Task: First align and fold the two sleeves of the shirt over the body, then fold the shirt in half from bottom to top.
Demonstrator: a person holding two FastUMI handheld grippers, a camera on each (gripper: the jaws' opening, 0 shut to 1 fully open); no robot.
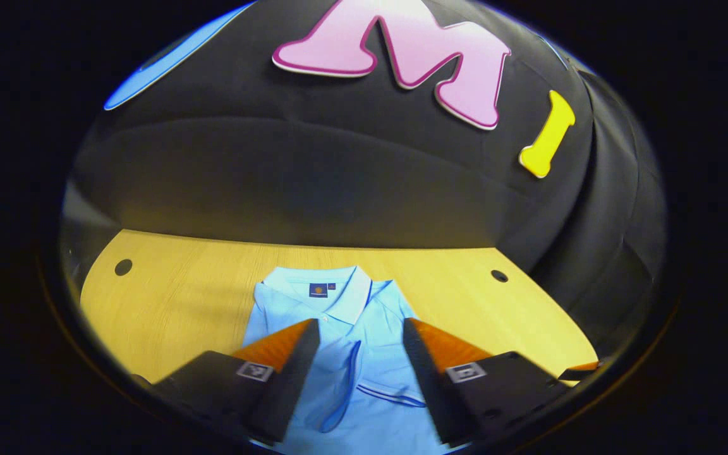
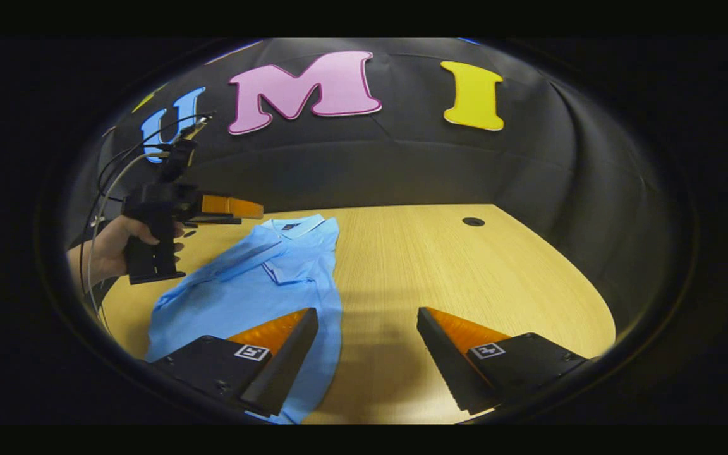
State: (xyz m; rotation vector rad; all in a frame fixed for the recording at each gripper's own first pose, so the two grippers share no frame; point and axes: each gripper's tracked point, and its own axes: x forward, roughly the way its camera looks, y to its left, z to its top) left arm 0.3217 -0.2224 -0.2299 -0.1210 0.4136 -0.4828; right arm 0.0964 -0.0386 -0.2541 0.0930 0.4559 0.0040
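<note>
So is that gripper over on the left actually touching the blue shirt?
Apart. The right gripper view shows the left gripper held in a hand up in the air, with bare table visible beneath it, clear of the shirt.

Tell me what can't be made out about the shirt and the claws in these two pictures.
- Shirt hem: in the left gripper view, cut off by the bottom edge and the left claw.
- Near corner of the shirt: in the right gripper view, hidden under a finger of the right claw.
- Chest badge: too small to read.
- Left claw far off in the right gripper view: seen side-on, its opening is unclear there.
</note>
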